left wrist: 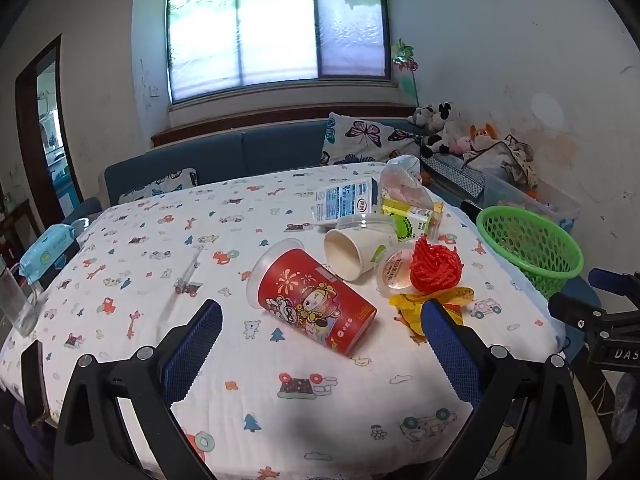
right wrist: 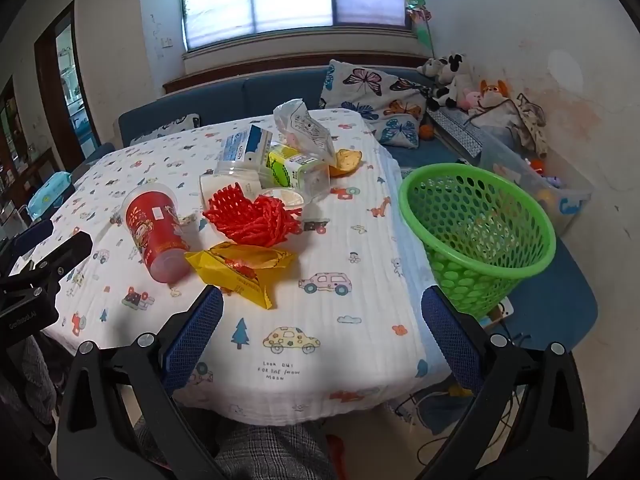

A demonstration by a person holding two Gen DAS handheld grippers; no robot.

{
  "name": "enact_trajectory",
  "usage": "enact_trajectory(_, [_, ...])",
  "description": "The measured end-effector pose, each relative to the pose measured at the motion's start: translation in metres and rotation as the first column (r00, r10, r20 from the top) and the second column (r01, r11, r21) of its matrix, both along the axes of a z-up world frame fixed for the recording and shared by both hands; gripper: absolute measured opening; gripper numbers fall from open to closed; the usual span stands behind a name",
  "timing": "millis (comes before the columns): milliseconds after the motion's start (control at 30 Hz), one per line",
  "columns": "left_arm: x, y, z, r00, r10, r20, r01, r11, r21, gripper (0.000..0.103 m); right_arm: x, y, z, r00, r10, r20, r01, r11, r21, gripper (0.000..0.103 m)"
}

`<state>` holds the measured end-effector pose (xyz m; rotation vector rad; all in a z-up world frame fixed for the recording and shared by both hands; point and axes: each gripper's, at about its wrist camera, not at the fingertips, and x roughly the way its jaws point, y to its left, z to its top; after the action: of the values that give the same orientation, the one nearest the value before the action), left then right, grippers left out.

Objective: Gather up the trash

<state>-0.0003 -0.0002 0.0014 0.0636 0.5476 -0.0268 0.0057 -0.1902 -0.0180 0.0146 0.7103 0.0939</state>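
Observation:
Trash lies in a heap on the table's patterned cloth (left wrist: 168, 248): a red printed cup (left wrist: 316, 300) on its side, a white paper cup (left wrist: 352, 252), a red foam net (left wrist: 436, 266), a yellow wrapper (left wrist: 416, 304), a small clear tub (left wrist: 394, 270), milk cartons (left wrist: 344, 200) and a plastic bag (left wrist: 400, 184). My left gripper (left wrist: 322, 344) is open and empty, just short of the red cup. My right gripper (right wrist: 322, 332) is open and empty, near the yellow wrapper (right wrist: 244, 266) and red net (right wrist: 252, 216). A green mesh basket (right wrist: 476, 232) stands off the table's right edge.
A wipes pack (left wrist: 46, 250) and a glass (left wrist: 18, 300) sit at the table's left edge. A blue sofa with butterfly cushions (left wrist: 368, 140) and plush toys (left wrist: 440, 128) runs behind. A clear storage bin (right wrist: 560, 196) stands beyond the basket. Cables lie on the floor (right wrist: 432, 412).

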Motion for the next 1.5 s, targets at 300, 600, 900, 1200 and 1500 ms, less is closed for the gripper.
enact_trajectory(300, [0.0, -0.001, -0.004, 1.0, 0.001, -0.006, -0.001, 1.0, 0.001, 0.096, 0.0, 0.001, 0.0, 1.0, 0.0, 0.001, 0.0, 1.0, -0.002, 0.098])
enact_trajectory(600, [0.002, -0.003, -0.007, 1.0, 0.004, -0.012, -0.004, 1.0, 0.0, 0.096, 0.0, 0.0, 0.001, 1.0, -0.003, 0.003, 0.003, 1.0, -0.003, 0.098])
enact_trajectory(900, [0.001, -0.005, -0.009, 1.0, 0.002, -0.01, -0.002, 1.0, 0.003, 0.096, 0.0, 0.0, 0.001, 1.0, -0.004, 0.005, 0.004, 1.0, -0.002, 0.098])
enact_trajectory(1200, [0.001, -0.005, -0.01, 1.0, 0.004, -0.012, -0.004, 1.0, 0.001, 0.096, 0.0, -0.001, 0.001, 1.0, 0.0, 0.003, 0.0, 1.0, -0.002, 0.098])
enact_trajectory(1500, [0.001, -0.006, -0.011, 1.0, 0.005, -0.016, -0.005, 1.0, -0.002, 0.096, 0.001, 0.002, -0.001, 1.0, 0.005, 0.004, -0.005, 1.0, -0.002, 0.098])
